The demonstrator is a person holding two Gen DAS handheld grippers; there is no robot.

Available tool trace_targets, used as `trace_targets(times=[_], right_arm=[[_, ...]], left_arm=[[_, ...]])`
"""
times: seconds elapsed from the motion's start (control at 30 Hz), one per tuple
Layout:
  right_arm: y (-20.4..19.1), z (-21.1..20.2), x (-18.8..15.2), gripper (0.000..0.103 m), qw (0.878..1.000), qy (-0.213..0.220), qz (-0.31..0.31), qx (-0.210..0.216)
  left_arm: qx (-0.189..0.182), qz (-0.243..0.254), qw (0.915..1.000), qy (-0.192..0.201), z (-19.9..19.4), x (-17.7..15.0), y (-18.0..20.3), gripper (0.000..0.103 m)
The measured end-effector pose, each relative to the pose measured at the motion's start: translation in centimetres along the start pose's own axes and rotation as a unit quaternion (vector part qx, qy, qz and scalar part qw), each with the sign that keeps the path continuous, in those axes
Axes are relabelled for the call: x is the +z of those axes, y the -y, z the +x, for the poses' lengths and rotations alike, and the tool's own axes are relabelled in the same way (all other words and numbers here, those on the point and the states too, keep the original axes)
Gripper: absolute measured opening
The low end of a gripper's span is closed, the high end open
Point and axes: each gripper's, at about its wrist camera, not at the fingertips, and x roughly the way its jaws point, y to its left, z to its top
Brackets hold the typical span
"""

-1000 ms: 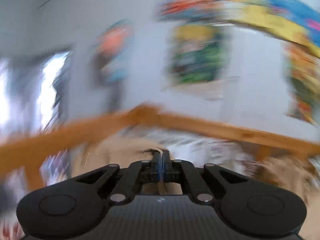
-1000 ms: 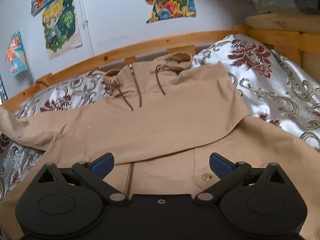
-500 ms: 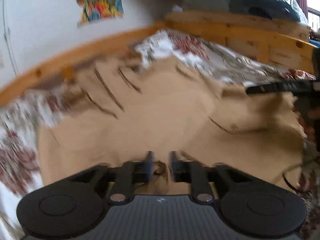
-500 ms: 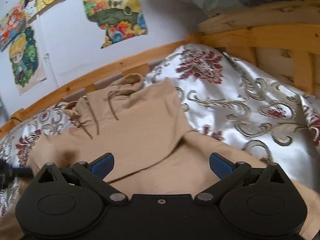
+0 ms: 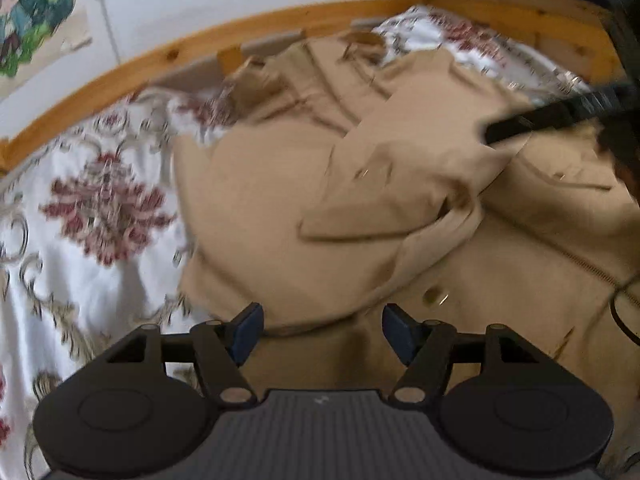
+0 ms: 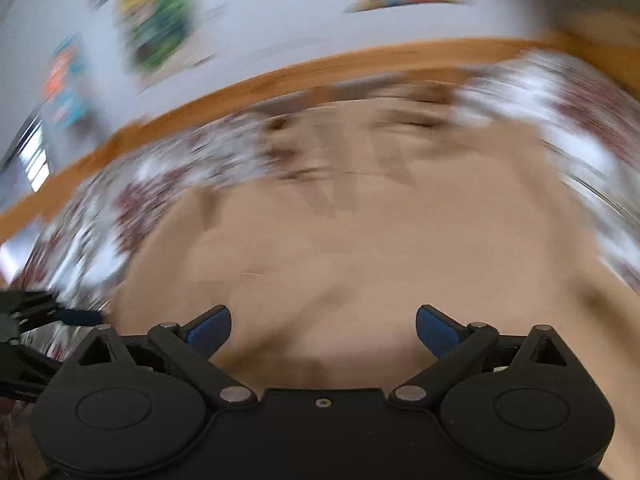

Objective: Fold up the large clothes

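Note:
A large tan hooded jacket [image 5: 280, 208] lies on a floral bedspread [image 5: 92, 216], hood toward the wooden rail. Both sleeves are folded in across its front; the left sleeve's cuff [image 5: 360, 216] lies on top. My left gripper [image 5: 322, 334] is open and empty just above the jacket's lower left part. My right gripper [image 6: 323, 330] is open and empty above the jacket [image 6: 360, 240]; its view is blurred. The right gripper also shows in the left wrist view [image 5: 552, 116], over the jacket's right side. The left gripper shows at the left edge of the right wrist view [image 6: 48, 314].
A wooden bed rail [image 5: 208, 44] runs along the far side, with a white wall and colourful posters [image 5: 32, 16] behind. Wooden slats [image 5: 520, 12] close off the right end. A dark cord [image 5: 624, 312] lies at the right edge on the jacket.
My left gripper carried the left sleeve over the jacket's front, opened and let it go. My right gripper stayed open and swung left, blurring its view.

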Motion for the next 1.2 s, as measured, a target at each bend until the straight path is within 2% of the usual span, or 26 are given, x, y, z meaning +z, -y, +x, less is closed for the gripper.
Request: trace_targets(times=[0.07, 0.13, 0.23, 0.27, 0.3, 0.33, 0.37, 0.43, 0.47, 0.53, 0.6, 0.67, 0.73, 0.77, 0.8, 0.83, 0.93, 1.03, 1.07, 1.1, 1.13, 1.2], right_arm=[[-4.1, 3.2, 2.0, 0.092, 0.997, -0.032, -0.068, 0.034], [-7.6, 6.5, 3.2, 0.087, 0.985, -0.074, -0.142, 0.057], [-11.6, 10.7, 3.2, 0.080, 0.963, -0.132, -0.228, 0.051], [-12.3, 11.8, 2.9, 0.069, 0.957, -0.147, -0.247, 0.033], [-12.8, 12.5, 2.6, 0.047, 0.953, -0.154, -0.262, 0.016], [-12.9, 12.7, 2.4, 0.035, 0.949, -0.154, -0.273, 0.003], [-12.6, 12.5, 2.6, 0.019, 0.951, -0.148, -0.270, 0.001], [-11.1, 10.6, 3.3, 0.011, 0.966, -0.118, -0.228, 0.009], [-10.2, 8.7, 3.7, 0.009, 0.975, -0.085, -0.204, 0.003], [-8.0, 4.0, 4.1, 0.008, 0.988, -0.004, -0.153, -0.018], [-5.6, -1.5, 3.1, 0.008, 0.991, 0.067, -0.102, -0.052], [-3.0, -5.7, 1.1, 0.010, 0.990, 0.090, -0.054, -0.089], [-0.4, -8.5, -1.7, 0.011, 0.989, 0.072, -0.011, -0.129], [1.0, -9.7, -3.4, 0.018, 0.987, 0.051, 0.017, -0.150], [2.3, -10.4, -4.9, 0.027, 0.986, 0.026, 0.044, -0.159], [3.8, -11.3, -6.7, 0.031, 0.983, 0.004, 0.080, -0.165], [6.3, -13.1, -9.8, 0.042, 0.972, -0.004, 0.151, -0.177], [7.4, -13.2, -9.1, 0.052, 0.971, 0.012, 0.175, -0.162], [7.4, -12.7, -8.3, 0.061, 0.974, 0.016, 0.160, -0.160], [7.6, -12.0, -7.4, 0.064, 0.977, 0.021, 0.138, -0.164], [7.8, -10.9, -6.4, 0.065, 0.979, 0.020, 0.114, -0.167], [9.2, -8.2, -4.6, 0.065, 0.981, -0.008, 0.088, -0.175]], left_arm=[[0.021, 0.003, 0.9997, -0.014, 0.6, -0.8, -0.3, 0.069], [0.034, 0.006, 0.9991, -0.022, 1.0, -1.5, -0.6, 0.066], [0.034, -0.004, 0.9992, -0.020, 0.8, -1.8, -1.2, 0.066], [0.033, -0.007, 0.9993, -0.017, 0.7, -1.8, -1.3, 0.066], [0.034, -0.009, 0.9993, -0.014, 0.5, -1.8, -1.4, 0.066], [0.035, -0.010, 0.9993, -0.012, 0.3, -1.8, -1.4, 0.066], [0.036, -0.010, 0.9993, -0.011, 0.2, -1.7, -1.4, 0.066], [0.040, -0.012, 0.9991, -0.007, 0.1, -1.5, -1.5, 0.066], [0.041, -0.013, 0.9990, -0.005, 0.1, -1.3, -1.5, 0.066], [0.043, -0.021, 0.9989, -0.001, -0.2, -1.2, -1.5, 0.066], [0.041, -0.029, 0.9988, 0.002, -0.4, -1.1, -1.5, 0.066], [0.043, -0.028, 0.9987, -0.001, -0.5, -1.2, -1.3, 0.066], [0.054, -0.018, 0.9983, -0.010, -0.4, -1.4, -0.9, 0.066], [0.062, -0.013, 0.9979, -0.015, -0.3, -1.5, -0.7, 0.066], [0.069, -0.009, 0.9974, -0.021, -0.1, -1.7, -0.6, 0.066], [0.073, -0.005, 0.9970, -0.026, -0.1, -1.9, -0.6, 0.066], [0.084, 0.002, 0.9959, -0.033, 0.1, -2.1, -0.7, 0.066], [0.095, 0.004, 0.9952, -0.026, 0.3, -1.5, -1.3, 0.066], [0.098, 0.006, 0.9949, -0.023, 0.5, -1.2, -1.4, 0.066], [0.102, 0.010, 0.9946, -0.018, 0.8, -0.8, -1.5, 0.066], [0.106, 0.015, 0.9941, -0.013, 1.1, -0.3, -1.5, 0.066], [0.112, 0.026, 0.9934, -0.006, 2.1, 0.5, -1.4, 0.066]])
